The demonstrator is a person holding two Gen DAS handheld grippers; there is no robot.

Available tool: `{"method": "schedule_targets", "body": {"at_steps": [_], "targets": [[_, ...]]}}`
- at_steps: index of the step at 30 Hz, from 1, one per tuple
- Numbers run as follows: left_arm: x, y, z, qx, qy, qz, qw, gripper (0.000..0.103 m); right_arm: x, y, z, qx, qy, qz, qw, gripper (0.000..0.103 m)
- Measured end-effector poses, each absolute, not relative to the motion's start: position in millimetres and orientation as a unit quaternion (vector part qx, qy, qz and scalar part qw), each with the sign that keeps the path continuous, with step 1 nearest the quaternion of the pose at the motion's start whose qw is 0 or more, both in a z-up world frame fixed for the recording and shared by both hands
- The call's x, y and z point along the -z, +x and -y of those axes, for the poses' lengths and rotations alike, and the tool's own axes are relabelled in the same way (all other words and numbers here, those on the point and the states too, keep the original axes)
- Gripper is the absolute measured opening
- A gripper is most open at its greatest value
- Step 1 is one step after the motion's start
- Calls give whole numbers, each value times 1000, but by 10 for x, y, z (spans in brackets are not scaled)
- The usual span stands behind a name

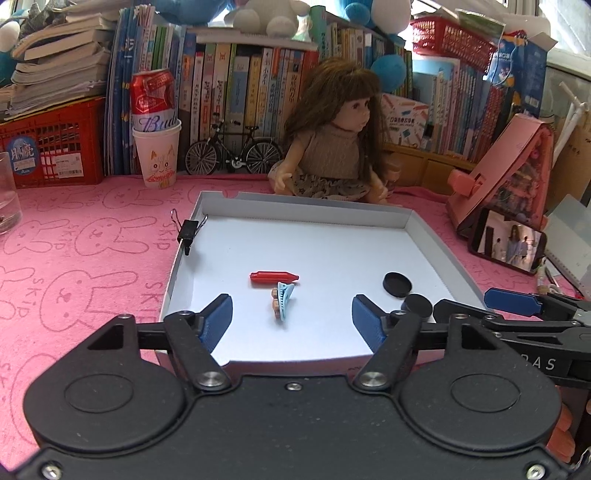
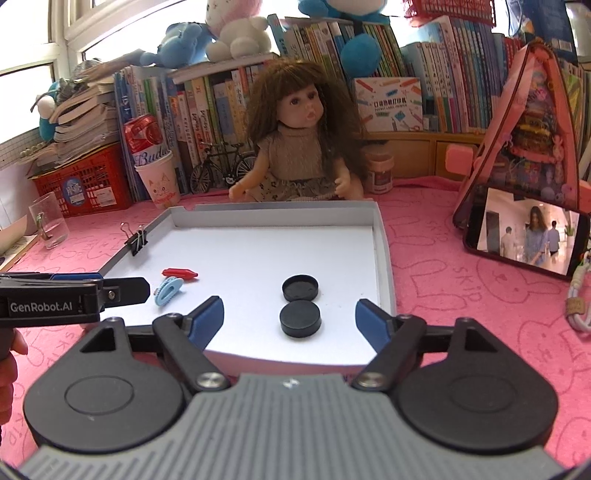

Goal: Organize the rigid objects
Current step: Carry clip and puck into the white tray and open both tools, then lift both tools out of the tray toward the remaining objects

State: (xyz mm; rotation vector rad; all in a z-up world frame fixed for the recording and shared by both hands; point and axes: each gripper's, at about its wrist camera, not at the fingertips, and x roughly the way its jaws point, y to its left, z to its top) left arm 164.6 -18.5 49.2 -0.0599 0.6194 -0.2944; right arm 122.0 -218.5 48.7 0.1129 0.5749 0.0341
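Left gripper [image 1: 291, 317] & right gripper [image 2: 290, 319] both wide open, holding nothing, over white tray [image 1: 325, 218] w/ red cap [image 1: 274, 277], blue clip [image 1: 284, 301], 2 black lids [image 2: 300, 288].

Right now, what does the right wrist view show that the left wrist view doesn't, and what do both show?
Only the right wrist view shows the small jar beside the doll, the coiled cable on the cloth, and the pink-eared plush on the books.

Only the left wrist view shows the red basket up on the shelf.

Both show the white tray, red pen cap, blue hair clip, two black round caps, binder clip, doll and phone. Both grippers are open and empty.
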Motion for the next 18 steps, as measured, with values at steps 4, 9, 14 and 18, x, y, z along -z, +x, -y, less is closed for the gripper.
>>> {"method": "schedule_targets", "body": {"at_steps": [4,9,14,18], "targets": [[-522,1497,136,150,-38,-293,943,77,-504,1115,2184,-16,53,-276,959,89],[-534,1330,76,154,-47,-291,943,78,-527,982,2191,-17,52,-267,962,91],[-512,1171,3,155,-55,-291,943,78,-545,836,2179,-20,47,-258,965,92],[-507,1067,-34,155,-56,-285,944,78,-552,719,2164,-24,46,-251,967,92]]}}
